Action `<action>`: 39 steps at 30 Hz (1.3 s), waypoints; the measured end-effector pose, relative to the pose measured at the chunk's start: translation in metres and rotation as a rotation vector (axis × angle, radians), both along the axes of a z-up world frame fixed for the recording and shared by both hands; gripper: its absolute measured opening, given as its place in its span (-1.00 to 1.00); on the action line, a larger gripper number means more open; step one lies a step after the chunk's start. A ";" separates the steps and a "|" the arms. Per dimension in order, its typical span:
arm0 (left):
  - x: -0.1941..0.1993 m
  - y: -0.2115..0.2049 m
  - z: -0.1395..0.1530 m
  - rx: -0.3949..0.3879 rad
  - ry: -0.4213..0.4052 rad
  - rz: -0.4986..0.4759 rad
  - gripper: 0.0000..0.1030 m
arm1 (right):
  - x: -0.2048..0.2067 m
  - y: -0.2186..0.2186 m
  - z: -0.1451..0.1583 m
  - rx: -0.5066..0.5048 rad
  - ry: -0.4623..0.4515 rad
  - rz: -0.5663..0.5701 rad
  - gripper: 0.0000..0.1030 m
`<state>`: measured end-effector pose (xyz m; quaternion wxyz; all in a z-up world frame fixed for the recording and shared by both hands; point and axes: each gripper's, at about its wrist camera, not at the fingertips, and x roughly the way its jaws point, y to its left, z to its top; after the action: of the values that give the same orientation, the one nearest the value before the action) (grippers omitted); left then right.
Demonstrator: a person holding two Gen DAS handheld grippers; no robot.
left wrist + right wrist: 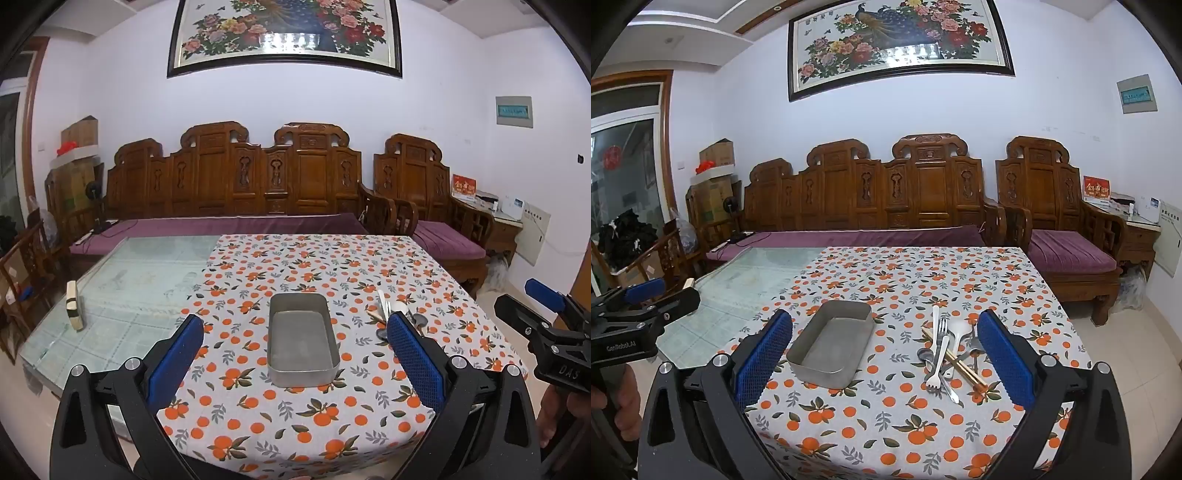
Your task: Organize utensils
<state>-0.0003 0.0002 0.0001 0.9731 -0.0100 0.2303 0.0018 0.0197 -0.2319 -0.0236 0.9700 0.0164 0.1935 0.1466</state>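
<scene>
An empty metal tray [301,338] sits on the orange-patterned tablecloth [332,266]; it also shows in the right wrist view [831,341]. A pile of utensils [947,352] lies to its right: forks, spoons, a knife and chopsticks, partly hidden in the left wrist view [391,314]. My left gripper [295,325] is open and empty, held above the table in front of the tray. My right gripper [884,325] is open and empty, between tray and utensils, above the cloth. Each gripper shows at the edge of the other's view.
Bare glass tabletop [122,291] lies left of the cloth, with a small wooden block [75,304] near its left edge. A carved wooden sofa [240,177] and armchair [1052,206] stand behind the table.
</scene>
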 end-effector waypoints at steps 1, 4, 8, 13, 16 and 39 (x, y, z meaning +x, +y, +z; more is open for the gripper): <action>0.000 0.000 0.000 0.002 0.002 0.000 0.87 | 0.000 0.000 0.000 0.002 -0.001 0.000 0.95; 0.001 0.000 0.000 -0.001 0.004 0.000 0.87 | 0.000 0.000 0.001 0.002 -0.002 0.002 0.95; 0.001 0.000 0.000 0.000 0.003 -0.002 0.87 | 0.000 0.000 0.001 0.003 -0.004 0.002 0.95; 0.002 -0.002 0.000 0.001 0.006 -0.003 0.87 | -0.001 0.001 0.002 0.004 -0.006 0.002 0.95; 0.001 0.000 0.000 -0.001 0.002 -0.001 0.87 | -0.001 0.000 0.002 0.004 -0.006 0.001 0.95; 0.001 -0.001 0.001 -0.005 0.005 -0.005 0.87 | -0.001 0.001 0.001 0.004 -0.009 0.001 0.95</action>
<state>0.0010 -0.0008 0.0007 0.9725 -0.0117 0.2327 -0.0009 0.0184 -0.2311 -0.0225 0.9707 0.0176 0.1888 0.1476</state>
